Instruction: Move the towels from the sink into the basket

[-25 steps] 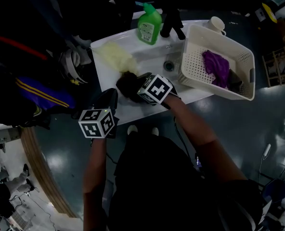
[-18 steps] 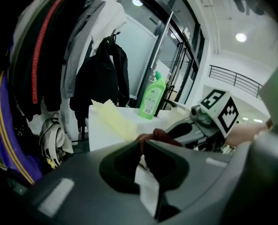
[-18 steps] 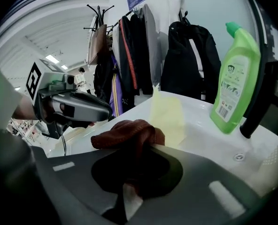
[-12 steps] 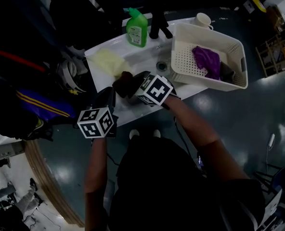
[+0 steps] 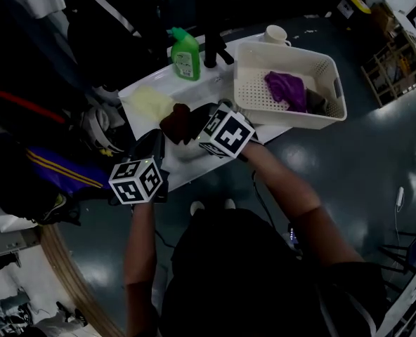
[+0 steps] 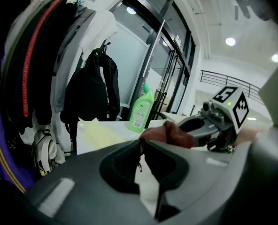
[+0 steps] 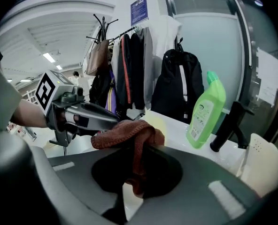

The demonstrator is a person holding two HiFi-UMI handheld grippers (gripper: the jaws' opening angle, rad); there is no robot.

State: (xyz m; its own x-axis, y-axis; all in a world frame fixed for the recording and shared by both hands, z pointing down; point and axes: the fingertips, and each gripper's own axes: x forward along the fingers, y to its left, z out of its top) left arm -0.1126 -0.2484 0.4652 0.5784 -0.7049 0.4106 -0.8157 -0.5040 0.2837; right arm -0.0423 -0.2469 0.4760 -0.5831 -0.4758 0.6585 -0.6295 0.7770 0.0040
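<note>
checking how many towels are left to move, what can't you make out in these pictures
Sink floor, head view: partly covered by the brown towel and the right gripper whose jaws clamp it; more towels there cannot be ruled out.
Dark lump beside the purple towel in the basket, head view: too dim to identify.
Green bottle label, all views: print too small.

Dim and underexposed from the head: pale only around the green bottle (image 5: 185,55), dull floor sheen right of it. Bright in both gripper views, lit by ceiling lamps (image 6: 230,41) above the bottle; bowed at the edges, blurred close up, black-cornered.
</note>
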